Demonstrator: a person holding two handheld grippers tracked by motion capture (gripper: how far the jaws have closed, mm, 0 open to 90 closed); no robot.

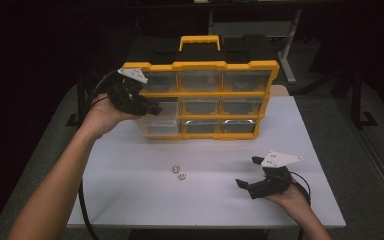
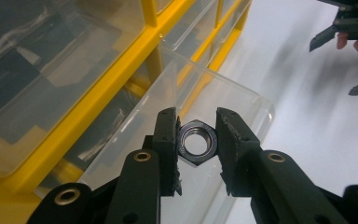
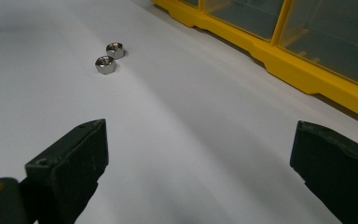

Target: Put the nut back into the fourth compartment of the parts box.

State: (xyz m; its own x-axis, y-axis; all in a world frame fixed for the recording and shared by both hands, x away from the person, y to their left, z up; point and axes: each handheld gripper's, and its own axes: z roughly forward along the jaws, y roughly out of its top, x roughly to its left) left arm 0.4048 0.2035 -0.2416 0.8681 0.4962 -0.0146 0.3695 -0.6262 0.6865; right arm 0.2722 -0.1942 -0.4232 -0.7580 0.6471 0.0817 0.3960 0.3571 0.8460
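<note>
The left gripper (image 2: 196, 144) pinches a nut (image 2: 196, 141) over the pulled-out clear drawer (image 2: 242, 100), so let go gently there, while the right gripper (image 1: 249, 172), jaws wide, waits above the bench (image 1: 130, 200).

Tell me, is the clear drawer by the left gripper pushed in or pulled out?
Pulled out. The clear drawer sticks forward past the yellow frame, and the left gripper holds a nut above it.
</note>
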